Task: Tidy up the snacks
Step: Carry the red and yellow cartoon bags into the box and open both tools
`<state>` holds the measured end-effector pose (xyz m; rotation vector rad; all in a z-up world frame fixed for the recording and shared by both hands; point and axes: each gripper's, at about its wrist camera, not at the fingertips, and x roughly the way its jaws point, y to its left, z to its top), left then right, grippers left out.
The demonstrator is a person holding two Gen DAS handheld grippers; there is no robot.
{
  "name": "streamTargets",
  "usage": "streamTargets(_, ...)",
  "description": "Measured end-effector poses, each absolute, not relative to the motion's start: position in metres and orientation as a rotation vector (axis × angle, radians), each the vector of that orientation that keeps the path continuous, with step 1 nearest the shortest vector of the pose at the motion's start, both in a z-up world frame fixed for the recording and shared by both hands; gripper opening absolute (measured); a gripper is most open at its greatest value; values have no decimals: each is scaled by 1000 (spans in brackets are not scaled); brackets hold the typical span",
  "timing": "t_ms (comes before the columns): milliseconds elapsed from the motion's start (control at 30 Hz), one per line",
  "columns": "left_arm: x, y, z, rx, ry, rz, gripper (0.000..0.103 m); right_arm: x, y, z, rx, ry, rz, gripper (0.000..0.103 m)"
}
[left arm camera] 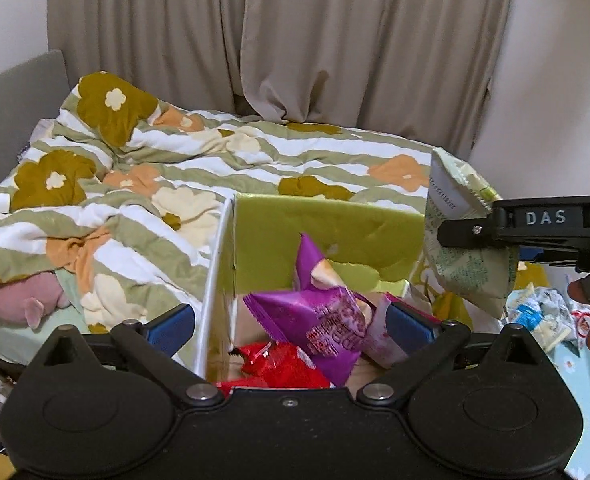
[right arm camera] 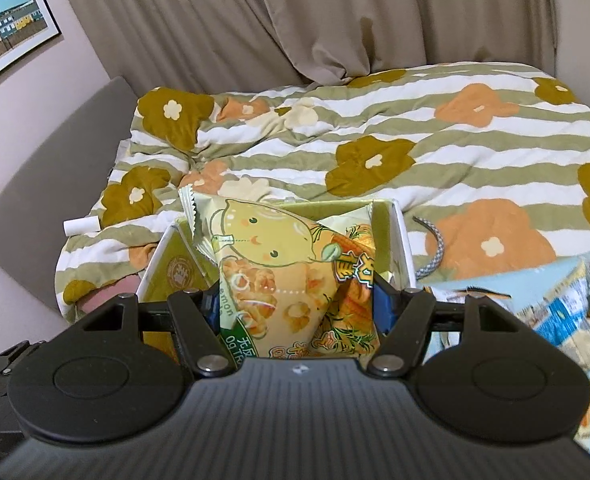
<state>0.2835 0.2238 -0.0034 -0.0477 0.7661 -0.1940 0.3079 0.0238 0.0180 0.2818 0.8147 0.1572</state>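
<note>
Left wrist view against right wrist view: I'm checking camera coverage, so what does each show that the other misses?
Left only: purple packets and a red packet in the green box, and the open left gripper.
Right only: the lemon bag's printed front, and a framed picture.
Both: box, lemon bag clamped in the right gripper, quilt, curtain.
</note>
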Motion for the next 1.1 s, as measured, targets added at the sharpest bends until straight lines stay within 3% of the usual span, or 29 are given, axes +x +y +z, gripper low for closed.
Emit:
streamTargets(200,297,218,-6,-28,769,-175,103,335,29,9,254,837,189,85)
streamTargets(300,299,216,-10,-18,777,-171,103,345,31,1,251,860,187,103)
streamTargets(600,295,211,-18,2,803,-177,103,337,5,-12,399,868,161,103)
streamTargets(1100,263,216,10,-7,720,-194,103,293,4,27,363,773,144,103)
